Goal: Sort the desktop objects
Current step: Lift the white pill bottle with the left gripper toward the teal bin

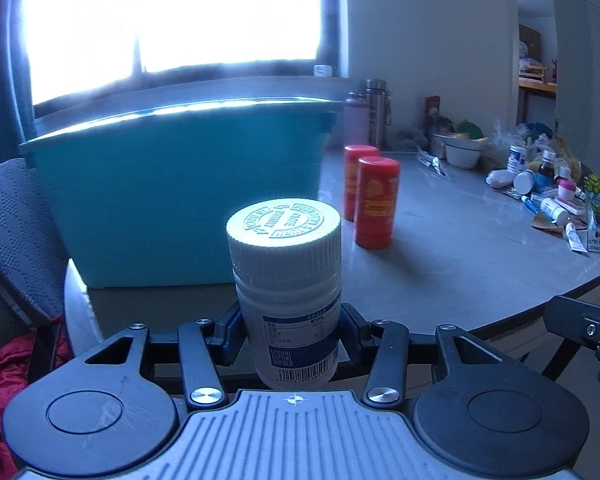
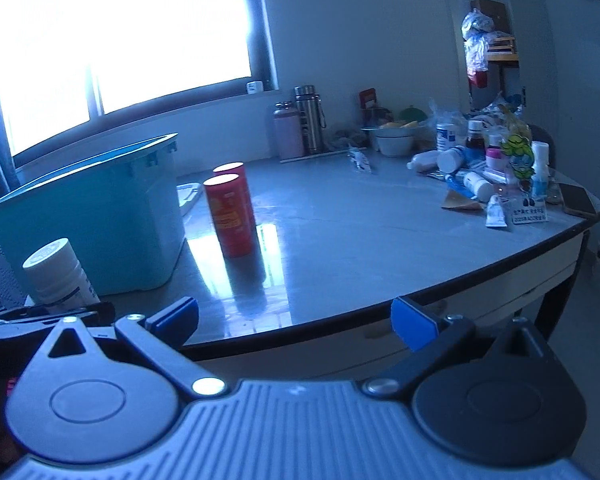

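My left gripper [image 1: 291,332] is shut on a white pill bottle [image 1: 288,280] with a ribbed white cap, held upright at the table's near edge in front of the teal bin [image 1: 172,184]. The same bottle [image 2: 58,276] shows at the far left of the right wrist view, beside the bin [image 2: 92,220]. Two red cylindrical cans [image 1: 376,204] stand on the grey table right of the bin; they also show in the right wrist view [image 2: 230,214]. My right gripper [image 2: 296,322] is open and empty, held off the table's front edge.
A cluttered pile of small bottles, tubes and packets [image 1: 548,188] lies at the table's far right; it also shows in the right wrist view [image 2: 492,176]. Two flasks [image 2: 300,128] and a white bowl [image 2: 394,140] stand by the back wall. A grey chair back [image 1: 16,240] is at left.
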`<action>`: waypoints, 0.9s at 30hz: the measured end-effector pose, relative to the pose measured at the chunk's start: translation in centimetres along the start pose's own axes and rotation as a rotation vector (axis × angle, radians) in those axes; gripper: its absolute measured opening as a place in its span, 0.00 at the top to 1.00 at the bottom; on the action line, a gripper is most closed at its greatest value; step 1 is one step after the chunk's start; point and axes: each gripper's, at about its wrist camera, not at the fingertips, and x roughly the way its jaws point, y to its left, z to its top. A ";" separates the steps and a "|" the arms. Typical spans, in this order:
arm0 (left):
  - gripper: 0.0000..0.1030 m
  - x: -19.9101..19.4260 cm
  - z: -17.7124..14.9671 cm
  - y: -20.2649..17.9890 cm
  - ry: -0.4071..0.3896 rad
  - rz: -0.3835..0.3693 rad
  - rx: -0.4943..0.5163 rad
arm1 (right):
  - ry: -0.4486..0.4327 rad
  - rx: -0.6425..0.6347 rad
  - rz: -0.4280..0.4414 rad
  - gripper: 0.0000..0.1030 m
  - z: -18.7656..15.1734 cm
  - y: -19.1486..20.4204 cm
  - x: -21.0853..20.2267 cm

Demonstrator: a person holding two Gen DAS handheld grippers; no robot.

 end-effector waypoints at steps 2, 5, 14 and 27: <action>0.52 -0.3 0.0 0.4 -0.001 0.009 -0.004 | 0.003 -0.006 0.007 0.00 -0.1 0.4 0.1; 0.52 -0.7 -0.1 1.0 -0.003 0.022 -0.010 | 0.007 -0.016 0.018 0.00 -0.1 0.9 0.2; 0.52 -1.2 0.1 3.0 0.000 0.071 -0.045 | 0.014 -0.033 0.046 0.00 0.0 2.0 1.1; 0.52 -0.6 0.6 5.2 0.009 0.144 -0.093 | 0.015 -0.057 0.088 0.00 1.0 2.5 4.0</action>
